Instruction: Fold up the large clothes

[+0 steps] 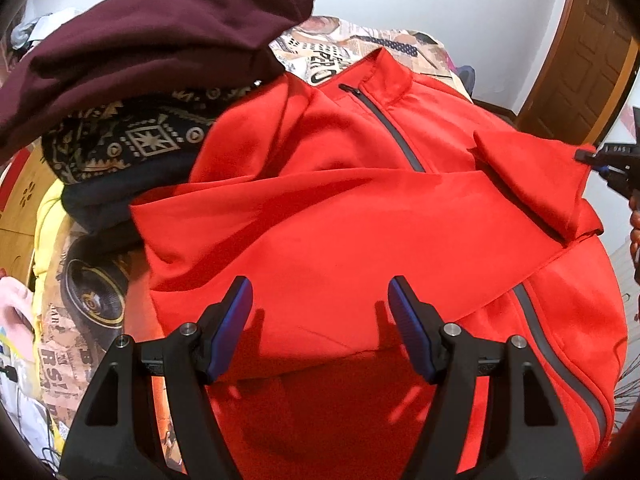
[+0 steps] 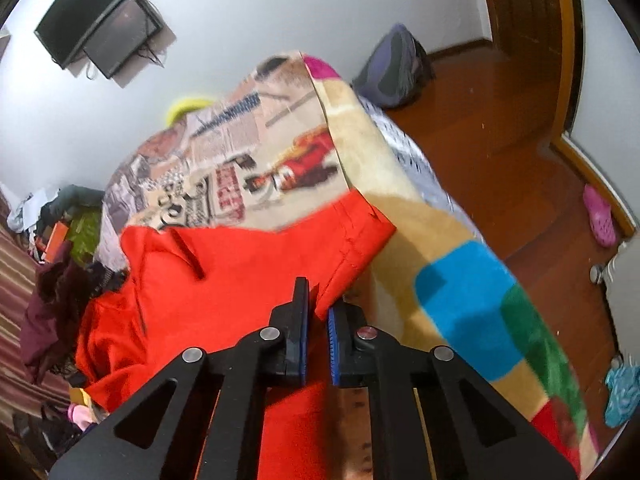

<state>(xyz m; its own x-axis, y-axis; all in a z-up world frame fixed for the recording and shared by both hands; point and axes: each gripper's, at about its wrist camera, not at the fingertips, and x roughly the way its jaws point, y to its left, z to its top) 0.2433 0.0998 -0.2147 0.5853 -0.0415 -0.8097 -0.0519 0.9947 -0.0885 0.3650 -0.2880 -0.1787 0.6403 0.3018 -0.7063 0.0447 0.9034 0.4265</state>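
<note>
**Technician:** State the position of the garment.

**Inspector:** The red jacket lies spread on the bed, over a printed blanket. Its collar points away from the left wrist camera, and the dark zipper runs down the front. One sleeve is folded across the chest, and its cuff lies at the right side of that view.

**Technician:** State the condition of the left tool.

**Inspector:** The left tool has its jaws well apart. It hangs above the lower half of the jacket. Nothing is between the blue pads, and they cast shadows on the red fabric below.

**Technician:** State the condition of the right tool.

**Inspector:** The right tool has its jaws brought together on a corner of the red cuff. The right wrist view shows the fabric pinched between the two blue pads. In the left wrist view the same tool meets the cuff edge at the right border.

**Technician:** List adjacent items.

**Inspector:** A maroon garment lies on top of a dark patterned garment; both lie just beside the jacket's shoulder, at the left of the left wrist view. A backpack sits on the wooden floor beyond the bed. A pink shoe lies near the wall. Two dark screens hang on the white wall.
</note>
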